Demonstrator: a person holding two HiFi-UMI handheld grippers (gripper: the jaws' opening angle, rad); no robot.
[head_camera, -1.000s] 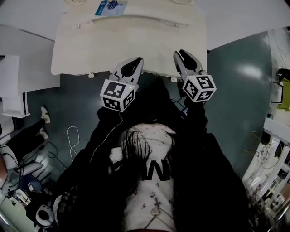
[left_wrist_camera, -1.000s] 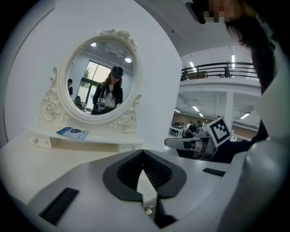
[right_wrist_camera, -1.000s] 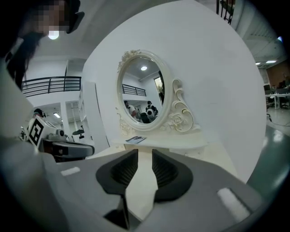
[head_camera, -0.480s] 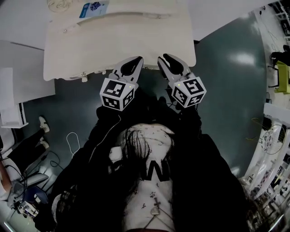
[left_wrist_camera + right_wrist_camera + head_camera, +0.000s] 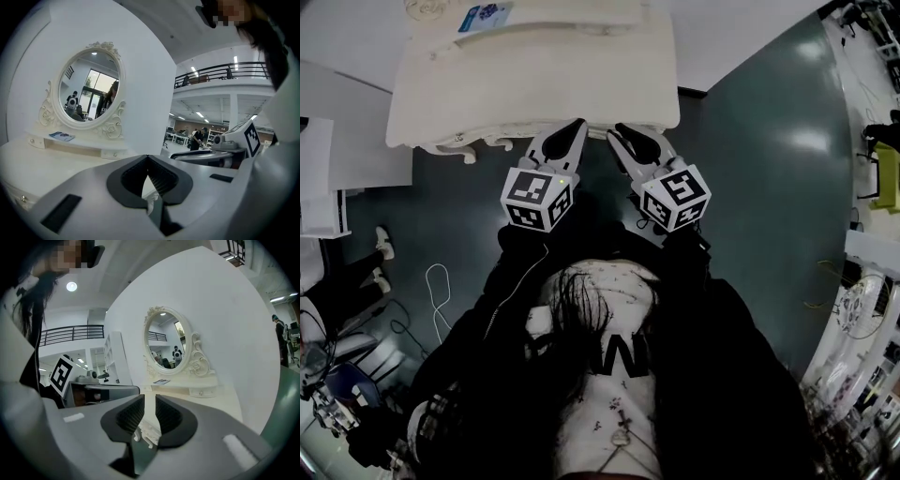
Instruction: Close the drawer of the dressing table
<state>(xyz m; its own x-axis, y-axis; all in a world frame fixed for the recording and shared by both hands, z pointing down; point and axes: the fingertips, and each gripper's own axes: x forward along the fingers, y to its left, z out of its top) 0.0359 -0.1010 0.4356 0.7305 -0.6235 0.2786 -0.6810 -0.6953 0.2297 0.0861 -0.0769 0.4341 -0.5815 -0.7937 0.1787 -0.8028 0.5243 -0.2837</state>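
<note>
The cream dressing table [image 5: 534, 84] fills the top of the head view, and its carved front apron [image 5: 487, 142] shows along the near edge. No drawer stands out from that front. My left gripper [image 5: 575, 125] [image 5: 147, 158] is shut and empty, with its tips at the table's front edge. Beside it my right gripper [image 5: 621, 132] [image 5: 150, 408] keeps a narrow gap between its jaws, which are closing on nothing. Only the carved apron [image 5: 146, 432] shows through that gap. The oval mirror [image 5: 91, 89] [image 5: 164, 341] stands at the back of the table.
A blue booklet [image 5: 483, 13] [image 5: 61, 136] lies on the table's back shelf. White furniture [image 5: 342, 150] stands to the left. A seated person's shoes [image 5: 382, 246] and a white cable [image 5: 441, 286] are on the floor. Racks of gear [image 5: 872, 291] line the right.
Both grippers have shifted left in the head view, and the right one has drawn closer to the left. The right jaws have narrowed. The table's carved front edge has come into sight.
</note>
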